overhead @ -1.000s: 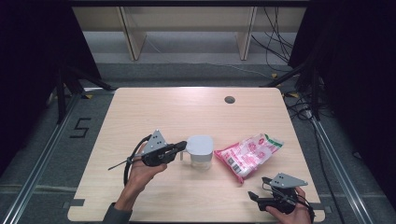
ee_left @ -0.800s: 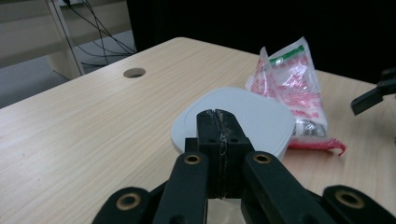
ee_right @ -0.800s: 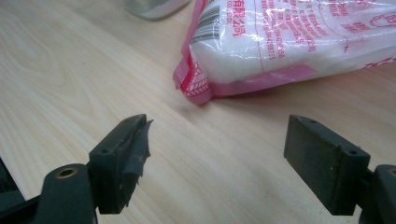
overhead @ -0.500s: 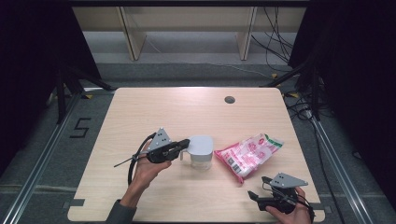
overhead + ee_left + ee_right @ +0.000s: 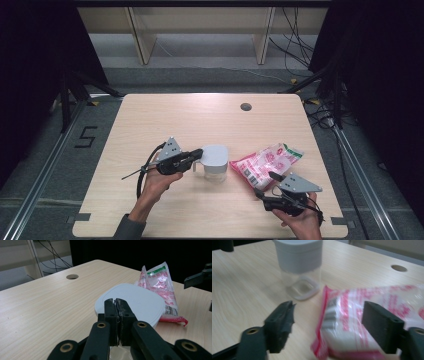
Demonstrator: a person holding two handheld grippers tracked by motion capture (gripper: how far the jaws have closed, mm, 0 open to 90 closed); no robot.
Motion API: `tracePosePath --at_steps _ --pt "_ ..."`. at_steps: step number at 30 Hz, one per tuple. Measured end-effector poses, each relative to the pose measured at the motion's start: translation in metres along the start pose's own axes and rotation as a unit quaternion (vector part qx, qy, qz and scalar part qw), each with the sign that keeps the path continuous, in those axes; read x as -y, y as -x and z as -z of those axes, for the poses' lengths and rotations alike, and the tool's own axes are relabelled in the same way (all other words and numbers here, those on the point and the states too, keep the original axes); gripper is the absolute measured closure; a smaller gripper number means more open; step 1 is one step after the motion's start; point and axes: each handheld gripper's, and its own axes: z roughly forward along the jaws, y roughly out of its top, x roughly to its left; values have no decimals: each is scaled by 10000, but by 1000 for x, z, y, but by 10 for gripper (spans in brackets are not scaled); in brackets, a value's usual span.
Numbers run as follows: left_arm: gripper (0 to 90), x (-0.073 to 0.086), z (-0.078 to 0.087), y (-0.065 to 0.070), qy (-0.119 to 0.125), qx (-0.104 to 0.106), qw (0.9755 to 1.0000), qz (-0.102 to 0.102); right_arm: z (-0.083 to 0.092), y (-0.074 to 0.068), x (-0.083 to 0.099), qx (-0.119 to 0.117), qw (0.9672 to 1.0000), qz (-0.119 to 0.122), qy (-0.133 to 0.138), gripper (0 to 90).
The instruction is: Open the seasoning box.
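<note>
Left gripper [image 5: 196, 154] jaws pressed together on jar [image 5: 216, 163] handle, steadying; right gripper [image 5: 264, 186] jaws spread, just been closing, pink bag [image 5: 270, 161] near end between them untouched; next: pinch bag

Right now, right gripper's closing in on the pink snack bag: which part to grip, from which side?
Take the pink bag by its near sealed end, coming in low from the person's side. It lies flat with that end toward the right gripper, whose jaws, just closing a little, already straddle it in the right gripper view without pressing. That keeps clear of the lidded jar.
</note>
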Motion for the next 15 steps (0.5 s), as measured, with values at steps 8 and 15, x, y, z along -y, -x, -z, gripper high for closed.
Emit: tracePosePath --at_steps 8,15 --pt "864 0 1 0 2 -77 10000 13 -34 -2 -26 -277 9996 52 -43 591" --pt "857 0 2 0 12 -75 10000 2 -51 -2 -40 -375 9991 192 22 754"
